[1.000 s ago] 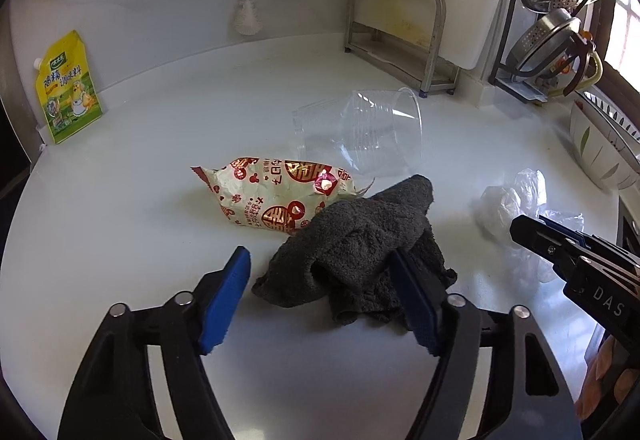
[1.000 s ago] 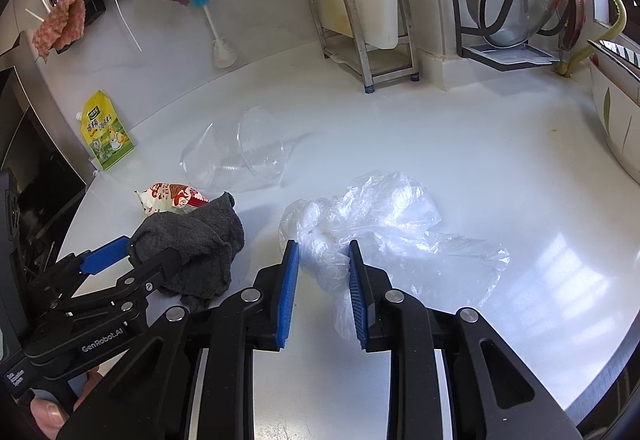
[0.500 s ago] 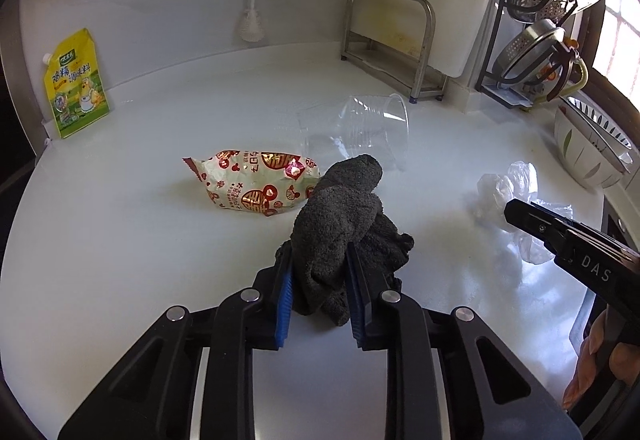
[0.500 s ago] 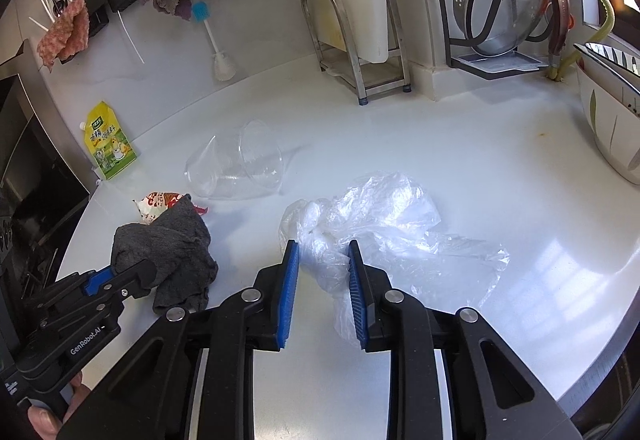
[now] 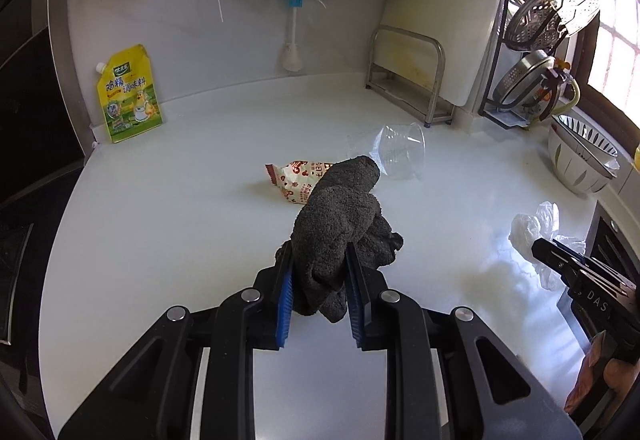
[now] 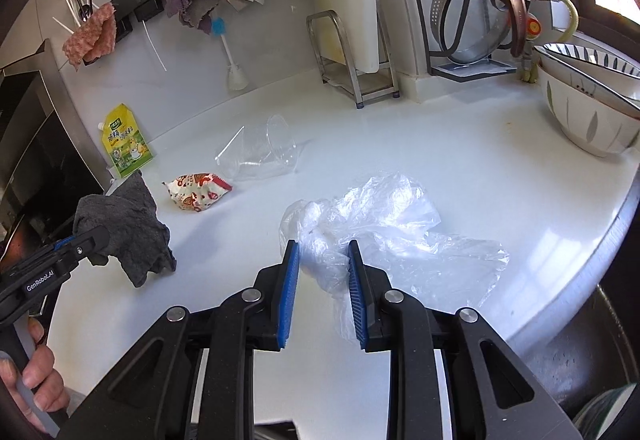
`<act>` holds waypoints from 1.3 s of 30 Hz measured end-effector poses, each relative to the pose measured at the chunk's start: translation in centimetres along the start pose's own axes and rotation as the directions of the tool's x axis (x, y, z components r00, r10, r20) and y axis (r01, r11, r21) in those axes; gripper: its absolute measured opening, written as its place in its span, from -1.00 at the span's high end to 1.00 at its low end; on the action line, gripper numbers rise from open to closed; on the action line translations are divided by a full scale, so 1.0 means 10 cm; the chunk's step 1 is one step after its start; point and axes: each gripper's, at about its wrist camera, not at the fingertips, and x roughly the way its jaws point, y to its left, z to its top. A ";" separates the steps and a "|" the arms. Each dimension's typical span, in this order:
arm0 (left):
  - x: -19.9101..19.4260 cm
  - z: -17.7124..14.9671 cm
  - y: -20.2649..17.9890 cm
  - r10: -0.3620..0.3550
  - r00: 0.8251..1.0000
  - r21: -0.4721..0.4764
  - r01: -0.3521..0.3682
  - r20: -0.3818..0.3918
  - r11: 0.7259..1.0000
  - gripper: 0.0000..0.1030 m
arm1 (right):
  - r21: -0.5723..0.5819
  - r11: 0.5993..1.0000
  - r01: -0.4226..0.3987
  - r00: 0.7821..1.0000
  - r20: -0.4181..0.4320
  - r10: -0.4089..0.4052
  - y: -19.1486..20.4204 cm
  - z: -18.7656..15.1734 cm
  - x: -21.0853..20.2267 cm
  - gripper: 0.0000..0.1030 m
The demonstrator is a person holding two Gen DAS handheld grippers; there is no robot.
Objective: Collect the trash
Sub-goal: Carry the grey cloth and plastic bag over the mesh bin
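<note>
My left gripper (image 5: 319,264) is shut on a dark grey cloth (image 5: 340,215), which hangs lifted off the white counter (image 5: 180,220); from the right wrist view the same cloth (image 6: 124,224) dangles at the left gripper (image 6: 86,244). My right gripper (image 6: 323,260) is shut on a crumpled clear plastic bag (image 6: 384,224), most of which still lies on the counter; the bag (image 5: 536,228) shows at the right in the left wrist view. A red-and-white snack wrapper (image 5: 298,179) (image 6: 196,189) and a tipped clear plastic cup (image 5: 394,151) (image 6: 264,153) lie further back.
A yellow-green pouch (image 5: 128,95) leans on the back wall. A metal stand with a cutting board (image 5: 412,79), a rack of pots and lids (image 5: 548,39) and stacked bowls (image 6: 588,107) fill the back right. A person's hand (image 6: 36,376) holds the left gripper's handle. The counter edge (image 6: 600,240) curves at right.
The left jaws closed on the grey cloth and lifted it up and back off the counter, uncovering the snack wrapper. The right gripper drew back slightly, still gripping the plastic bag.
</note>
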 end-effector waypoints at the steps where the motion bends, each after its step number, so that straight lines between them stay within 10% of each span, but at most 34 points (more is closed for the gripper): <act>1: -0.05 -0.05 0.00 0.002 1.000 0.005 -0.002 -0.002 1.000 0.56 | 0.004 1.000 0.003 1.000 0.000 -0.003 0.01 -0.06 -0.06 0.55; 39: -1.48 -2.00 -0.36 -0.154 0.988 0.180 0.150 0.011 0.972 0.56 | 0.058 0.997 0.057 0.998 0.036 -0.059 0.54 -2.22 -1.68 0.55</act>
